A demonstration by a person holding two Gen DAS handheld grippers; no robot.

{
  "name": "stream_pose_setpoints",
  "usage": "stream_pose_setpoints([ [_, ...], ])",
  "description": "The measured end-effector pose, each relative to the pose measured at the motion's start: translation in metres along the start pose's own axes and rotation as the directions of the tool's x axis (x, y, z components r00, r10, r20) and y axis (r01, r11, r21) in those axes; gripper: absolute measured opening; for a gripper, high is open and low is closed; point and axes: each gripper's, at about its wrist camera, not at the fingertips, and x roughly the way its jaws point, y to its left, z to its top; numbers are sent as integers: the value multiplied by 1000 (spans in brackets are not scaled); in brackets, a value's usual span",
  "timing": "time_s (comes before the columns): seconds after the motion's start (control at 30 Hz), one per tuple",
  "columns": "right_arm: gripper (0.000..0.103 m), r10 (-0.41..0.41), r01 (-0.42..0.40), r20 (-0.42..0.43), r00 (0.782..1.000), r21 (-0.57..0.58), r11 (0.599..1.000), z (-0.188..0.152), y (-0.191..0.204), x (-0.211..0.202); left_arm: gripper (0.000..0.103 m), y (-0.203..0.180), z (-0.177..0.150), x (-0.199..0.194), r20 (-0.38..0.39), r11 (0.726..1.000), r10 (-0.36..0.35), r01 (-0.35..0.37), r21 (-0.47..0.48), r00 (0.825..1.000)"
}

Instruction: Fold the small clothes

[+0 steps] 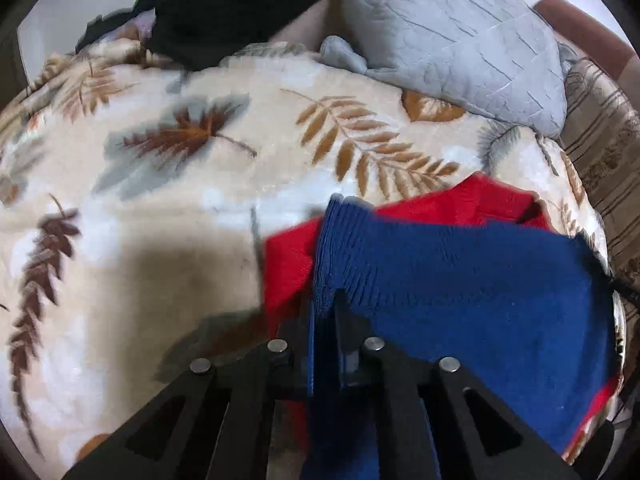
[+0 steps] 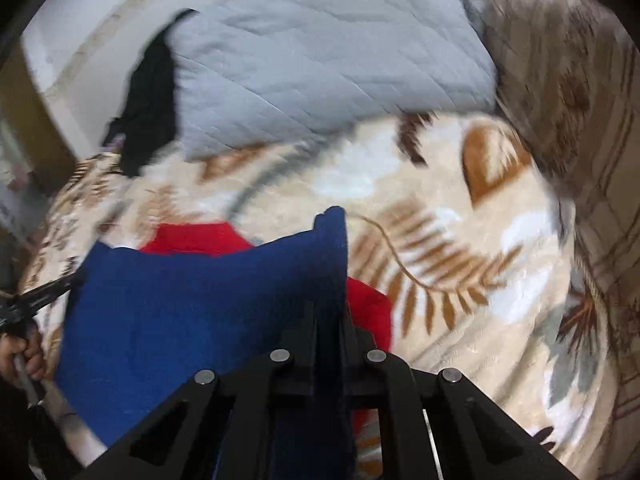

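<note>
Blue knitted fabric (image 1: 460,292) fills the lower middle of both wrist views, and you hold it at two places. Your left gripper (image 1: 324,312) has its two black fingers pressed together on the ribbed edge of this blue cloth, which passes between them. Your right gripper (image 2: 328,312) pinches the opposite edge of the same blue cloth (image 2: 192,312) in the same way, so the piece hangs stretched between both tools above the bed. Under the blue part you can see red fabric (image 1: 472,200), which shows above it and at both sides; in the right view the red fabric (image 2: 192,238) appears at two places also. I cannot tell if red and blue are one garment or two. At the left border of the right view, one hand (image 2: 24,354) grips a handle. I count one blanket (image 1: 180,160), cream colour with brown, orange and grey leaves, and it covers the bed under the cloth. On it, farther from you, lies one grey quilted pillow (image 1: 460,40), and beside the pillow one black cloth (image 1: 224,8), crumpled. The same pillow (image 2: 320,64) and black cloth (image 2: 150,100) show in the right view, which is rather blurred. At the far right there is one striped beige and brown fabric (image 1: 604,168), beside the blanket. Behind everything stands a pale wall (image 2: 60,40).
</note>
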Motion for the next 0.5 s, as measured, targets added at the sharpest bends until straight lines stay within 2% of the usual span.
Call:
stream_pose_setpoints([
  [0.07, 14, 67, -61, -79, 995, 83, 995, -11, -14, 23, 13, -2, 1, -16, 23, 1000, 5, -4, -8, 1000],
  [0.13, 21, 86, -83, -19, 996, 124, 989, -14, -20, 6, 17, -4, -1, -39, 55, 1000, 26, -26, 2, 998],
  [0.2, 30, 63, -63, 5, 998, 138, 988, -14, -21, -11, 20, -8, -6, -67, 113, 999, 41, -43, 9, 993],
  [0.27, 33, 82, -90, 55, 995, 158, 983, -15, -19, -36, 35, -14, -12, -87, 144, 1000, 22, -22, 2, 989],
  [0.3, 37, 106, -117, 71, 992, 169, 979, -15, -17, -45, 38, -19, -16, -95, 157, 1000, -2, 0, 8, 988],
  [0.33, 45, 156, -171, 92, 983, 186, 968, -15, -13, -56, 42, -27, -22, -102, 168, 999, -28, 24, 27, 985],
  [0.37, 55, 217, -234, 107, 970, 193, 953, -16, -5, -62, 46, -34, -28, -107, 173, 998, -43, 36, 43, 984],
  [0.4, 72, 309, -326, 116, 944, 197, 924, -21, 6, -69, 48, -42, -36, -111, 176, 997, -55, 46, 57, 983],
  [0.43, 74, 377, -393, 113, 919, 192, 899, -25, 16, -70, 53, -50, -45, -111, 175, 996, -69, 57, 73, 982],
  [0.5, 74, 495, -500, 80, 865, 190, 845, -38, 32, -61, 54, -59, -60, -103, 155, 995, -55, 41, 89, 986],
])
